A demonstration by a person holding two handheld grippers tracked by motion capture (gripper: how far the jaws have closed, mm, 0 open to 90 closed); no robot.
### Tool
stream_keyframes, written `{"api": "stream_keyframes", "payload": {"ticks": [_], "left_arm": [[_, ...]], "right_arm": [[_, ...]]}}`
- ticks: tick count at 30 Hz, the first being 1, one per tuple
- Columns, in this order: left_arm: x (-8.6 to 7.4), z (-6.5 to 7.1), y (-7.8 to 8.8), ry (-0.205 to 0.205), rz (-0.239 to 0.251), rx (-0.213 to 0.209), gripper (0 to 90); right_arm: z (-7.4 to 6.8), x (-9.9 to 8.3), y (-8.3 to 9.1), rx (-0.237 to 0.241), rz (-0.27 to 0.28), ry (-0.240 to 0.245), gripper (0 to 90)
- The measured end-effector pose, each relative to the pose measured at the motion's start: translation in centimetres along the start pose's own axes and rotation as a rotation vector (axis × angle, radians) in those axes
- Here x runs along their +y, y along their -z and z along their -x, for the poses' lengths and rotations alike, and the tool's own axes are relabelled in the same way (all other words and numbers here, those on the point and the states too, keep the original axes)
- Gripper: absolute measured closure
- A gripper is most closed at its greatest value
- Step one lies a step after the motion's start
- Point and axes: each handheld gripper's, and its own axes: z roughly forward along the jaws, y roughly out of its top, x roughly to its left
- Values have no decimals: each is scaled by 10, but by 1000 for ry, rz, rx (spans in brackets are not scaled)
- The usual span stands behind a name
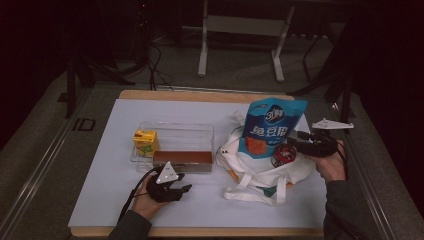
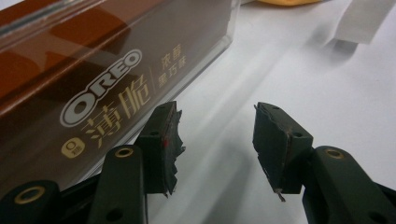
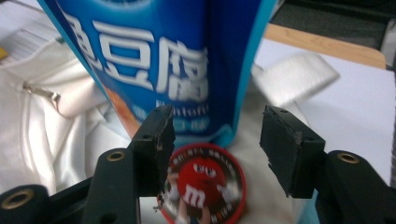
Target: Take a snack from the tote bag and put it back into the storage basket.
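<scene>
A brown Oreo box (image 1: 182, 157) lies along the near wall of a clear plastic tray (image 1: 175, 129), with a yellow juice carton (image 1: 145, 142) beside it. My left gripper (image 1: 182, 187) sits low on the white mat just in front of that box. In the left gripper view the left gripper (image 2: 217, 112) stands open on nothing, the Oreo box (image 2: 93, 93) close at its left. A blue snack bag (image 1: 270, 125) and a round red M&M's tin (image 1: 283, 155) rest on a white tote bag (image 1: 260, 177). My right gripper (image 1: 294, 139) (image 3: 217, 116) is open, facing the blue bag (image 3: 154, 60) with the tin (image 3: 201, 186) below.
A white mat (image 1: 115, 165) covers the wooden table (image 1: 200, 231). The tote bag's straps (image 1: 250, 192) trail toward the front edge. Beyond the table are a dark floor, cables and a white frame's legs (image 1: 202, 50).
</scene>
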Motion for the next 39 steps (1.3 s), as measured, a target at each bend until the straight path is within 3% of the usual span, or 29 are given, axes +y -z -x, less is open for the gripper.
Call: {"api": "stream_keyframes", "payload": {"ticks": [8,13,20,21,23,26,28,30,34,37,38,39], "left_arm": [[-1,0,-1,5,4,4,506],[-1,1,-1,-9,-6,8,504],[-1,2,-2,-12,-12,11,499],[-1,2,-2,-13,-12,10,498],[0,2,-2,-13,-14,10,497],[0,2,-3,-15,-17,10,495],[0,2,-3,-19,-21,11,495],[0,2,-3,-20,-25,9,494],[0,3,-4,-27,-32,11,491],[0,3,-4,-26,-33,12,491],[0,3,-4,-27,-33,12,491],[0,3,-4,-27,-33,12,491]], "right_arm": [[0,21,-7,16,38,0,405],[-1,31,-16,78,63,11,416],[5,34,-24,103,70,2,410],[7,34,-25,132,72,3,433],[7,34,-26,145,72,8,438],[5,35,-28,164,64,34,495],[-1,36,-29,213,79,69,546],[-3,36,-31,214,81,72,549],[-2,34,-32,245,88,50,677],[-2,34,-32,245,87,53,718],[-3,34,-31,245,94,68,818],[-4,34,-31,242,97,71,836]]}}
